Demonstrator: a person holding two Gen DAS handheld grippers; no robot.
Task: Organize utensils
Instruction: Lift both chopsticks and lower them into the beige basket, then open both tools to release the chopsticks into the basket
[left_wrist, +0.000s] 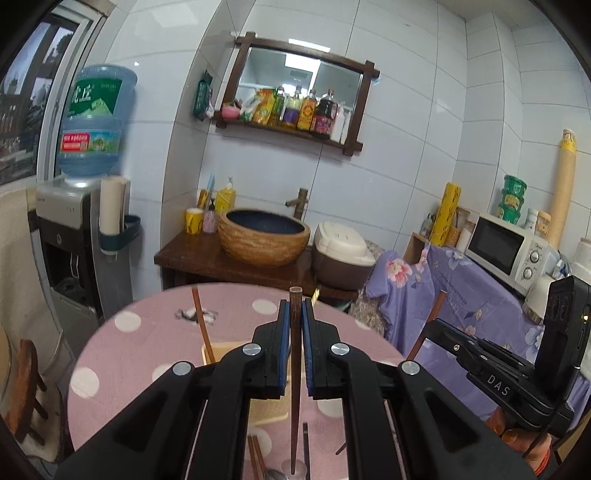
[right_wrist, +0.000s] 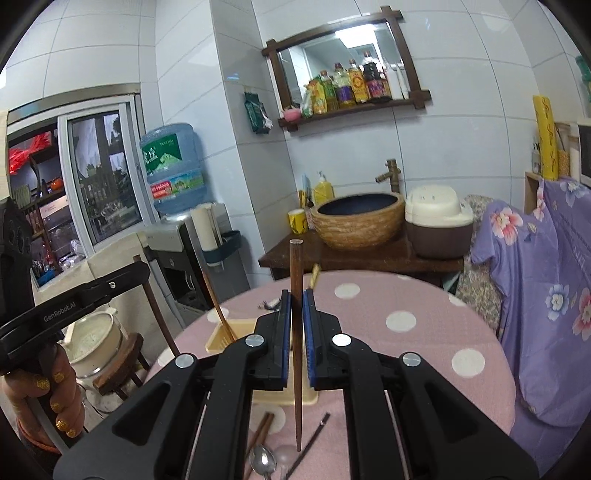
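Note:
My left gripper (left_wrist: 294, 308) is shut on a dark wooden chopstick (left_wrist: 295, 406), held upright above the pink dotted table (left_wrist: 147, 354). My right gripper (right_wrist: 296, 299) is shut on another dark chopstick (right_wrist: 296, 387), also upright; in the left wrist view it shows as a slanted brown stick (left_wrist: 428, 325). A cream utensil basket (right_wrist: 221, 338) sits under both grippers with one chopstick (right_wrist: 219, 310) leaning in it. Loose chopsticks (right_wrist: 258, 435), a thin black stick (right_wrist: 314, 439) and a metal spoon (right_wrist: 263, 461) lie on the table near me.
Beyond the table stand a wooden counter with a basin (left_wrist: 264, 236), a rice cooker (left_wrist: 341, 254) and a water dispenser (left_wrist: 74, 236). A purple floral cloth (left_wrist: 443, 295) covers furniture at the right, with a microwave (left_wrist: 506, 251). A stool with a pot (right_wrist: 98, 343) is at left.

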